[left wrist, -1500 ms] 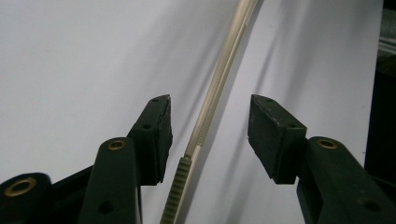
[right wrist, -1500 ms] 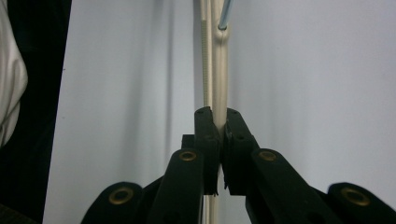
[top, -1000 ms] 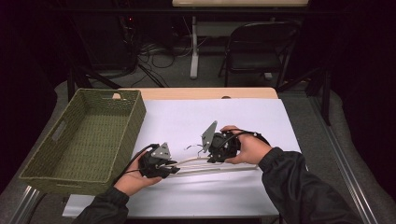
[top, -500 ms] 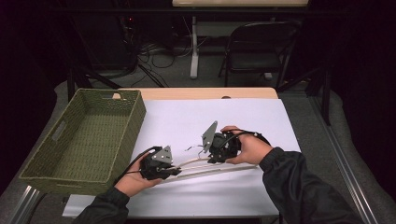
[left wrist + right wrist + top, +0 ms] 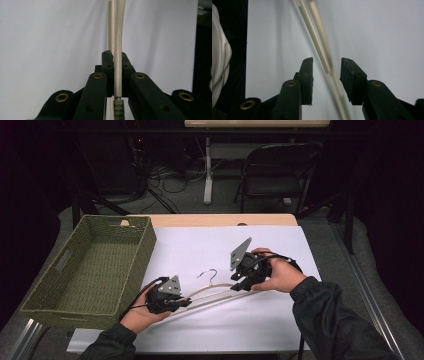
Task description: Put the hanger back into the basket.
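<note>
A white sheet [image 5: 280,320] covered the tabletop [image 5: 210,219]. A green woven basket [image 5: 90,270] overhung its left edge; a hanger [image 5: 215,292] lay near the front edge.

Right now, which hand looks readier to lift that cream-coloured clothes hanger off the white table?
The left. The left gripper is already clamped on the cream-coloured hanger bar, while the right gripper stands open, its jaws either side of the bar, gripping nothing.

grippers: 2 [image 5: 186,303] [image 5: 235,285] | hanger: 1 [image 5: 212,290] | basket: 1 [image 5: 145,245] | chair: 1 [image 5: 272,170]

Green woven basket [image 5: 95,265], folding chair [image 5: 272,172].
</note>
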### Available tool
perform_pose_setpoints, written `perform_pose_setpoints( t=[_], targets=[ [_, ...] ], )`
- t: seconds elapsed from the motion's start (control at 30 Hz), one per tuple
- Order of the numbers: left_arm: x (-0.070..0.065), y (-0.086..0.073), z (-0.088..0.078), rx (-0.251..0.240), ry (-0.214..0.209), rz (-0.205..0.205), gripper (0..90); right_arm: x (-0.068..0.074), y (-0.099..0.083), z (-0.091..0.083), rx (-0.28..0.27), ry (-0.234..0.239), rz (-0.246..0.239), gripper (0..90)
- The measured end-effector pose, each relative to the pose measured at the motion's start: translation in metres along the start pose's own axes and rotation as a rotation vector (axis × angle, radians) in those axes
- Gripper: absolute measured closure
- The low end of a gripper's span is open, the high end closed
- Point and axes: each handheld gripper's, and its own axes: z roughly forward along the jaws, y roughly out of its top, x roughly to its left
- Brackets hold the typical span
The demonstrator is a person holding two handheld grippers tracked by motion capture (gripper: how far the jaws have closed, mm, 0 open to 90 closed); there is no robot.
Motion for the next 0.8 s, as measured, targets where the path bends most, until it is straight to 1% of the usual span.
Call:
perform_pose_setpoints(
  t=[0.03,0.07,0.1,0.13,0.17,0.2,0.23,0.27,0.3,0.4,0.43,0.47,0.5,0.53,0.57,0.6,0.67,0.73,0.77,0.8],
  targets=[
    [-0.002,0.000,-0.006,-0.010,0.012,-0.024,87.3,-0.002,-0.007,-0.011,-0.026,-0.022,0.024,60.0],
    [-0.004,0.000,-0.012,-0.015,0.028,-0.040,87.3,-0.002,-0.007,-0.011,-0.026,-0.022,0.024,60.0],
    [-0.006,0.001,-0.018,-0.021,0.040,-0.052,87.4,-0.003,-0.014,-0.020,-0.051,-0.039,0.046,59.6],
    [-0.008,0.001,-0.024,-0.028,0.051,-0.065,87.4,-0.003,-0.014,-0.020,-0.051,-0.039,0.046,59.6],
    [-0.010,0.002,-0.031,-0.041,0.059,-0.082,87.3,-0.004,-0.022,-0.028,-0.067,-0.056,0.072,59.2],
    [-0.011,0.002,-0.036,-0.048,0.065,-0.089,87.3,-0.004,-0.022,-0.028,-0.067,-0.056,0.072,59.2],
    [-0.014,0.003,-0.045,-0.060,0.082,-0.099,87.3,-0.005,-0.024,-0.031,-0.070,-0.062,0.074,58.9],
    [-0.016,0.004,-0.052,-0.071,0.091,-0.104,87.3,-0.006,-0.032,-0.038,-0.077,-0.083,0.098,58.9],
    [-0.017,0.005,-0.057,-0.076,0.100,-0.106,87.3,-0.006,-0.032,-0.038,-0.077,-0.083,0.098,58.9],
    [-0.020,0.009,-0.077,-0.080,0.130,-0.115,87.3,-0.007,-0.041,-0.045,-0.075,-0.102,0.116,58.0],
    [-0.021,0.010,-0.083,-0.087,0.140,-0.120,87.3,-0.008,-0.044,-0.047,-0.066,-0.108,0.123,58.0],
    [-0.021,0.011,-0.089,-0.089,0.149,-0.120,87.3,-0.008,-0.047,-0.047,-0.074,-0.111,0.131,58.0],
    [-0.021,0.011,-0.095,-0.094,0.162,-0.112,87.3,-0.009,-0.051,-0.050,-0.040,-0.109,0.141,57.6],
    [-0.020,0.012,-0.101,-0.097,0.163,-0.112,87.3,-0.009,-0.051,-0.050,-0.040,-0.109,0.141,57.6],
    [-0.019,0.012,-0.106,-0.100,0.163,-0.116,87.3,-0.009,-0.054,-0.048,-0.069,-0.121,0.144,57.4],
    [-0.018,0.012,-0.112,-0.106,0.170,-0.116,87.3,-0.009,-0.056,-0.049,-0.054,-0.119,0.152,57.3],
    [-0.015,0.012,-0.122,-0.111,0.192,-0.118,87.3,-0.009,-0.059,-0.049,-0.048,-0.124,0.158,57.2],
    [-0.009,0.011,-0.133,-0.109,0.215,-0.124,87.3,-0.009,-0.063,-0.048,-0.067,-0.141,0.180,56.9],
    [-0.006,0.010,-0.138,-0.107,0.224,-0.128,87.3,-0.009,-0.064,-0.049,-0.062,-0.138,0.183,56.7],
    [-0.003,0.008,-0.143,-0.110,0.230,-0.133,87.3,-0.009,-0.065,-0.049,-0.068,-0.144,0.189,56.6]
  ],
)
